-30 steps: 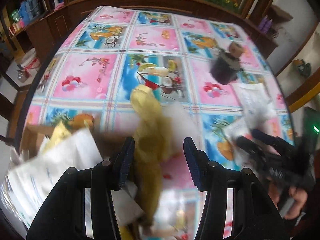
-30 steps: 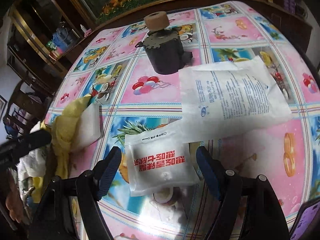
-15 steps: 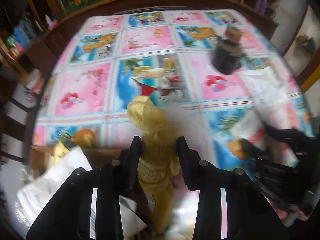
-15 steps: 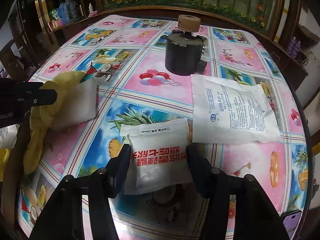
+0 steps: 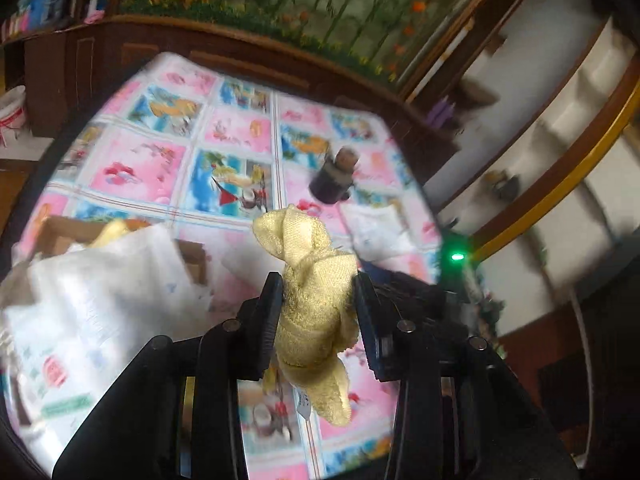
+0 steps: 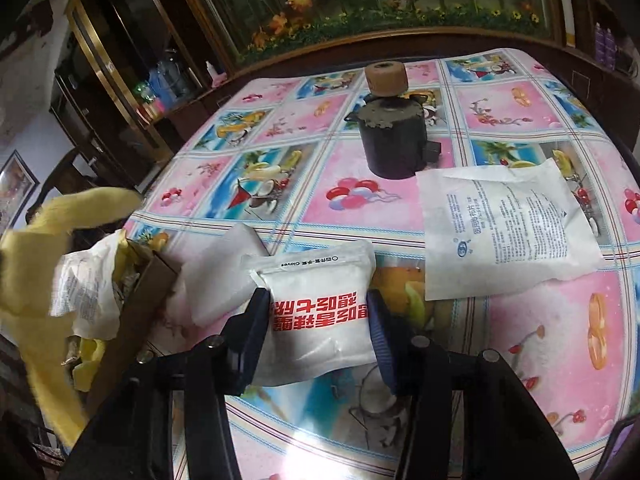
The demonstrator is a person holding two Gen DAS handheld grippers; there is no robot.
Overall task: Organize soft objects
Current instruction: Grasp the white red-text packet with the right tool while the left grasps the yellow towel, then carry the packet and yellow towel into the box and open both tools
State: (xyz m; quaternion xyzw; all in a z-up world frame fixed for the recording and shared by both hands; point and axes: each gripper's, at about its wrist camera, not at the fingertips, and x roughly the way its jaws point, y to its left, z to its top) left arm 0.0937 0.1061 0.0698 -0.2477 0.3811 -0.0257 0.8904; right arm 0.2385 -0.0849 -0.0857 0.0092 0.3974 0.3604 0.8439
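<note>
Left wrist view: my left gripper is clamped on a yellow cloth, both pads pressing its bunched middle. The cloth is lifted off the table; its long axis runs along the fingers, one rounded end sticking up and forward past the tips, the other tail hanging down toward the camera. The box sits low on the left, already stuffed with a white bag. The view is blurred, so I cannot judge how much room is left in it. My worry here: the hanging tail could drag on the box rim or snag the white bag and pull it out as I carry the cloth over.

Right wrist view: my right gripper is closing on a white pouch with red print, which lies flat on the table between the pads; both pads look to be at its side edges. Its long axis runs along the fingers, top edge pointing away from me. A foam pad lies just beside it, touching the box, and a flat packet lies to the right. The risk: the pouch is slack, so it may buckle and slip out, or the left pad may catch the foam pad too. The cloth hangs at the far left, above the box.
</note>
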